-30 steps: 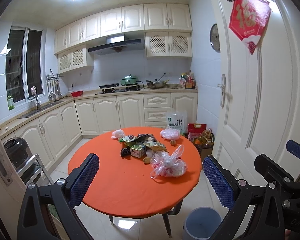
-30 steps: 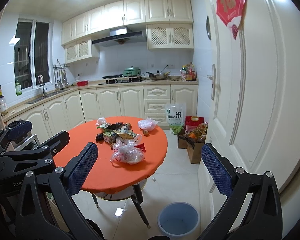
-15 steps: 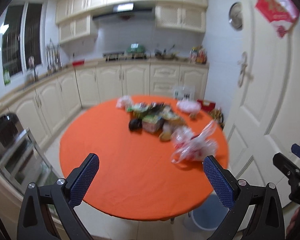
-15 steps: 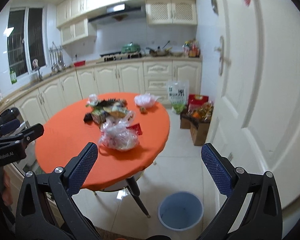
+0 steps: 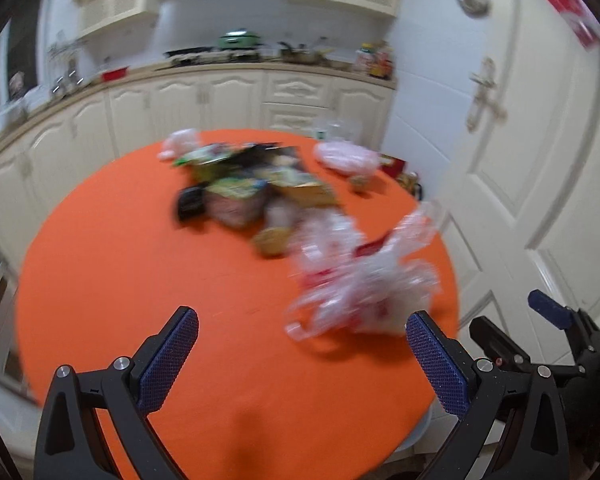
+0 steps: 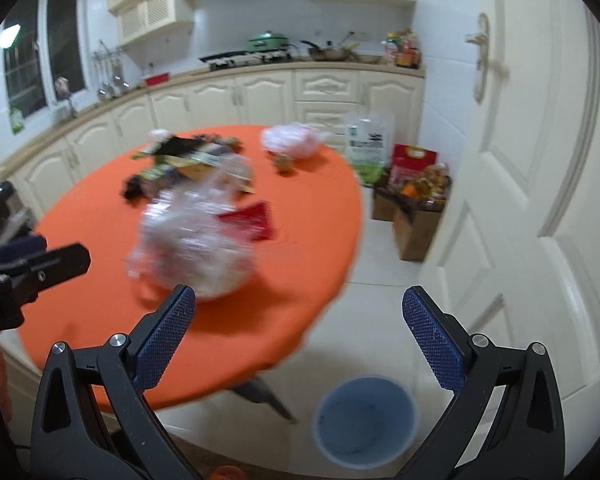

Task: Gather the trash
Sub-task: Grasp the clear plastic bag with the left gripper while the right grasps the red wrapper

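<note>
Left wrist view: the left gripper (image 5: 302, 344) is spread wide, grasping nothing, above the orange table (image 5: 140, 280). Right gripper (image 6: 299, 320) also released, near the plastic bag (image 6: 192, 236).

Cream kitchen cabinets (image 6: 260, 92), white door (image 6: 520, 160), tiled floor (image 6: 380, 300), window (image 6: 44, 48)

Both views are brightly and evenly lit from overhead, with soft shadows under the clear plastic bag (image 5: 360, 280) on the orange counter (image 5: 140, 280). Motion blur smears the trash and cabinets, worse in the left wrist view. Fisheye bending curves the door (image 6: 540, 160), and black vignette fills the corners.
</note>
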`<state>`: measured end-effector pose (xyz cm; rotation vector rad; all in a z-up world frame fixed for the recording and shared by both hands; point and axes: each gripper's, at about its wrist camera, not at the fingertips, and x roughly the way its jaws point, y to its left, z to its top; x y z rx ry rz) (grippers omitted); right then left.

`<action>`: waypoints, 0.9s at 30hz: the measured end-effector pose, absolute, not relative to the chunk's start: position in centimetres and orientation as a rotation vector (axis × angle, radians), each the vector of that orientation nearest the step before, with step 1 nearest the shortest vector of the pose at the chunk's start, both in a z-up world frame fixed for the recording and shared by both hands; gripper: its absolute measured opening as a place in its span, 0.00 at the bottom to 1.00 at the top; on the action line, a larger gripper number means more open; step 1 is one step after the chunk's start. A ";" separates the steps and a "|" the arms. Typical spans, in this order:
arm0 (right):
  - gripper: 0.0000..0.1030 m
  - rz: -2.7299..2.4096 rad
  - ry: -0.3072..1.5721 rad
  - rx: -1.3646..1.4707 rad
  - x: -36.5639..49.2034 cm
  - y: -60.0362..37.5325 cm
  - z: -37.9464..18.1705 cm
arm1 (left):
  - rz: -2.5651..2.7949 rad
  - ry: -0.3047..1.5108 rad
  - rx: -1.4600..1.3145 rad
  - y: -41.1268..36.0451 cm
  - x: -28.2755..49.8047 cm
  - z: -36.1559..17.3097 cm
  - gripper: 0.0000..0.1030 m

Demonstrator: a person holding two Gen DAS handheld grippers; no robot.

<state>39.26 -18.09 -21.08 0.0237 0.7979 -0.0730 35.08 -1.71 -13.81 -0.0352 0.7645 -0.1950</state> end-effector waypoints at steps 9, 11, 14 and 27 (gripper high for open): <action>1.00 -0.076 0.812 0.086 39.8 -22.3 -21.8 | -0.197 0.784 0.034 -6.0 41.2 -17.3 0.81; 1.00 -0.059 0.816 0.088 40.4 -22.2 -22.0 | -0.236 0.783 0.006 -5.6 41.6 -17.3 0.65; 1.00 -0.038 0.810 0.091 41.1 -21.8 -22.0 | -0.287 0.774 -0.025 -4.9 41.5 -17.0 0.38; 1.00 0.101 0.845 0.067 45.7 -16.9 -22.8 | -0.198 0.730 -0.049 4.8 35.8 -15.5 0.18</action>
